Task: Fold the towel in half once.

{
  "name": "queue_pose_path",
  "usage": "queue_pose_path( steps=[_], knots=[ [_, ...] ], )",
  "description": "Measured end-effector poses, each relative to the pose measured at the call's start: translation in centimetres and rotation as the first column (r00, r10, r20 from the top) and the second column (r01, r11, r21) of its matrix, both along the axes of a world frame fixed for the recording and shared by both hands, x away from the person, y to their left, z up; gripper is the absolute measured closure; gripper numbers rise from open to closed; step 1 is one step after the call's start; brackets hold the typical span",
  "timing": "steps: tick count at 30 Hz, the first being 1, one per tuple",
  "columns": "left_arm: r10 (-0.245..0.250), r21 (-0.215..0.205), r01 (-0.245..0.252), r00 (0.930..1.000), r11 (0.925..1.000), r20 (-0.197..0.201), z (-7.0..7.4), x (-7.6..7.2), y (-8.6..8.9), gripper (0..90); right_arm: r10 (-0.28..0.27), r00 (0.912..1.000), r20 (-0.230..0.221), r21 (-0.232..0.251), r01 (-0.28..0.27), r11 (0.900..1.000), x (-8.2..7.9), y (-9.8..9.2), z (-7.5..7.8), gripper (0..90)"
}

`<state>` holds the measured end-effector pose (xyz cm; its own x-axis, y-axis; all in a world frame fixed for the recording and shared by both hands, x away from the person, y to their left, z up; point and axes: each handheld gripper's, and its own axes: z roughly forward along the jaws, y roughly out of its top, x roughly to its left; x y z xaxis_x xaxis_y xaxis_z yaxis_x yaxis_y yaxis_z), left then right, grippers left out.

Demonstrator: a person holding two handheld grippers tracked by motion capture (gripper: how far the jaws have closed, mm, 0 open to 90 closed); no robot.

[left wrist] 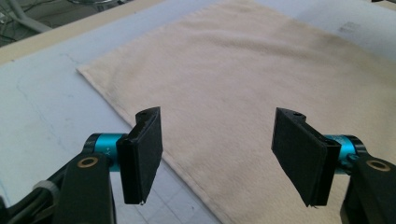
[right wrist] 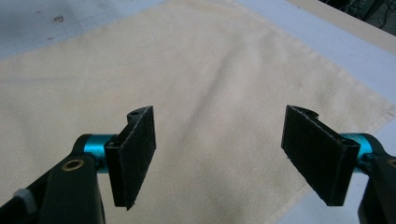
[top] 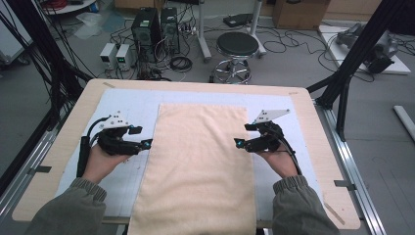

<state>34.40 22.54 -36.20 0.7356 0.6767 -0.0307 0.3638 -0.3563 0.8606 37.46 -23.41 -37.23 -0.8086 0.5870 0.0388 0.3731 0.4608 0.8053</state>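
Observation:
A cream cloth (top: 200,161) lies flat and lengthwise down the middle of the table, its near end hanging over the front edge. My left gripper (top: 145,143) hovers at the cloth's left edge, pointing inward. In the left gripper view the gripper (left wrist: 219,156) stands open above the cloth (left wrist: 261,79), with nothing between the pads. My right gripper (top: 238,143) hovers at the cloth's right edge, facing the left one. Its own view shows the gripper (right wrist: 224,158) wide open over the cloth (right wrist: 201,70), holding nothing.
The cloth rests on a pale blue mat (top: 127,105) that covers a wooden table (top: 73,115). Beyond the far edge stand a black stool (top: 237,46), computer towers (top: 146,27) and cables on the floor. Black frame posts (top: 359,44) rise at the right.

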Motion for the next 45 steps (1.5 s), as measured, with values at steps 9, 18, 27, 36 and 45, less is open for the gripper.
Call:
queue_pose_path(
  steps=[9,18,27,36,45],
  knots=[
    [0.050,-0.002,-0.049,0.9987,0.9988,0.008,0.5,3.4,-0.2,36.8,-0.045,0.9989,0.010,-0.023,0.045,0.999,2.5,0.0,0.3,25.8],
    [0.097,0.025,-0.096,0.9944,0.9951,-0.043,-3.1,6.7,-1.0,38.8,-0.095,0.9947,-0.038,-0.031,0.094,0.995,5.1,-0.2,-2.8,26.0],
    [0.118,0.073,-0.112,0.9893,0.9910,-0.085,-6.1,8.2,-2.3,43.1,-0.162,0.9806,-0.110,-0.096,0.152,0.984,6.7,-0.7,-5.5,33.8],
    [0.131,0.140,-0.111,0.9810,0.9839,-0.143,-7.8,8.6,-2.8,51.1,-0.208,0.9708,-0.119,-0.137,0.192,0.972,6.9,-1.0,-6.6,40.4],
    [0.128,0.123,-0.107,0.9765,0.9866,-0.174,-7.6,8.3,-3.1,75.6,-0.170,0.9754,-0.141,-0.121,0.153,0.981,6.7,-0.8,-6.4,69.0]
  ],
)
